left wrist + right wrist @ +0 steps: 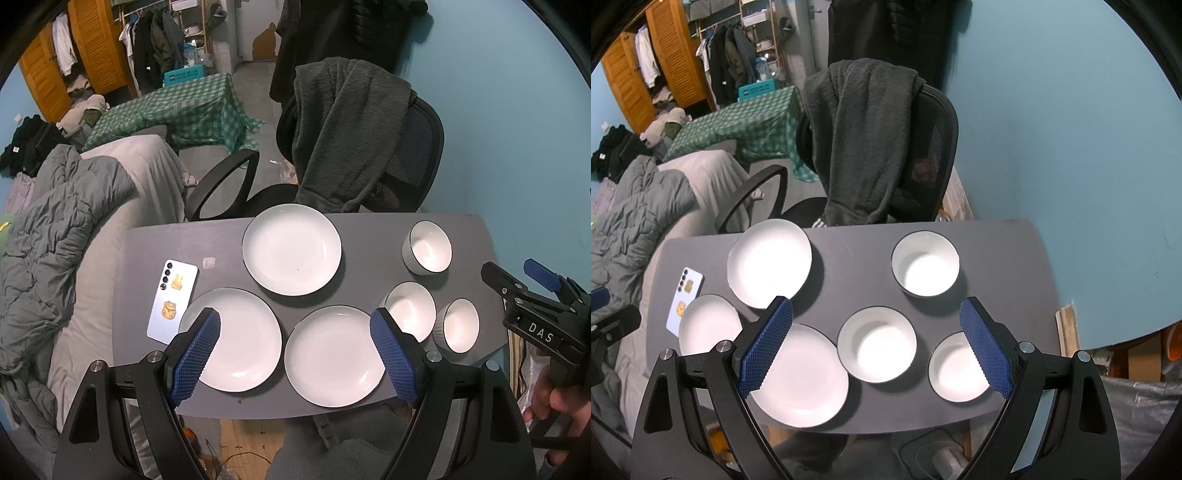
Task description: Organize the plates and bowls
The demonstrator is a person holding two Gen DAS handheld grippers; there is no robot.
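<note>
Overhead, left gripper [295,349] and right gripper [877,341] hover wide open, empty, above the plates [291,249] and bowls [925,264].

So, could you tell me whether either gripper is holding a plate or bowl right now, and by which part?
Nothing is held. The left gripper and right gripper both hover open above the table.

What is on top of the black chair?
A dark grey fleece hangs over the black chair, hiding most of its backrest. Mesh shows only on one side.
</note>
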